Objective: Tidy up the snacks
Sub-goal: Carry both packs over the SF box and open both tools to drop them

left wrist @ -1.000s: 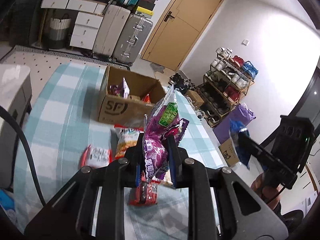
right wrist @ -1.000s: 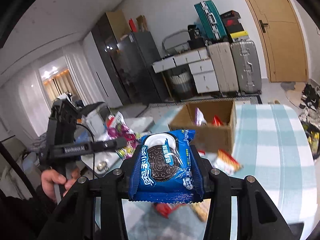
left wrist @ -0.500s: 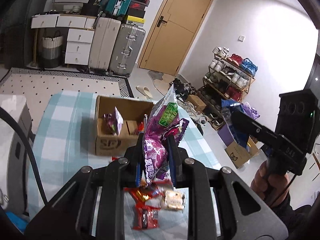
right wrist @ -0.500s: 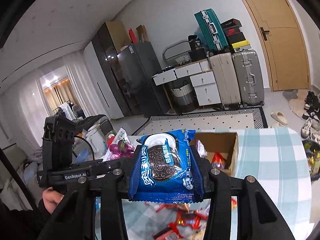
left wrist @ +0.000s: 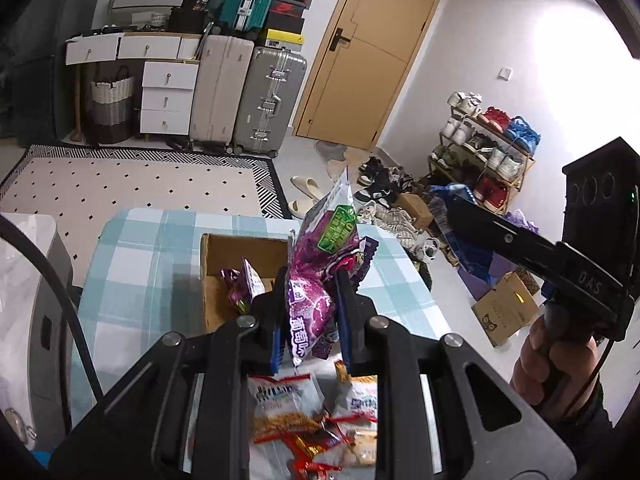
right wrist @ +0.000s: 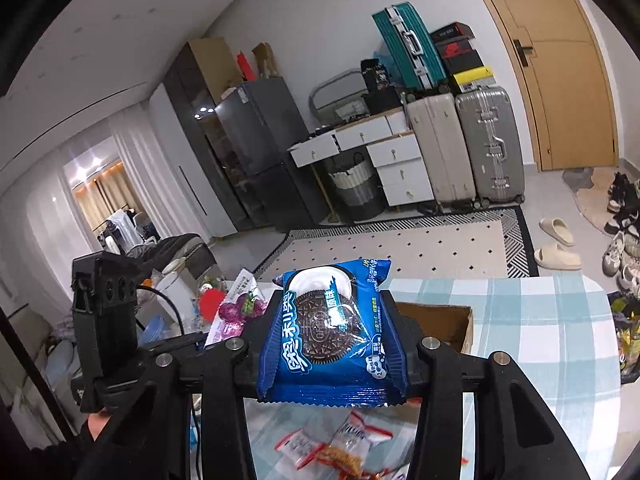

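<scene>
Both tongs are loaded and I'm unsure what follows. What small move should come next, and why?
Probably carry the left tongs forward over the cardboard box and release there. They are shut on the purple grape snack bag, the open box lies just ahead and already holds snacks, and the right tongs grip the blue Oreo packet for a later turn.

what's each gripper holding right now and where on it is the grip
The left gripper pinches a purple grape snack bag by its lower part. The right gripper clamps a blue Oreo cookie pack by its two side edges.
</scene>
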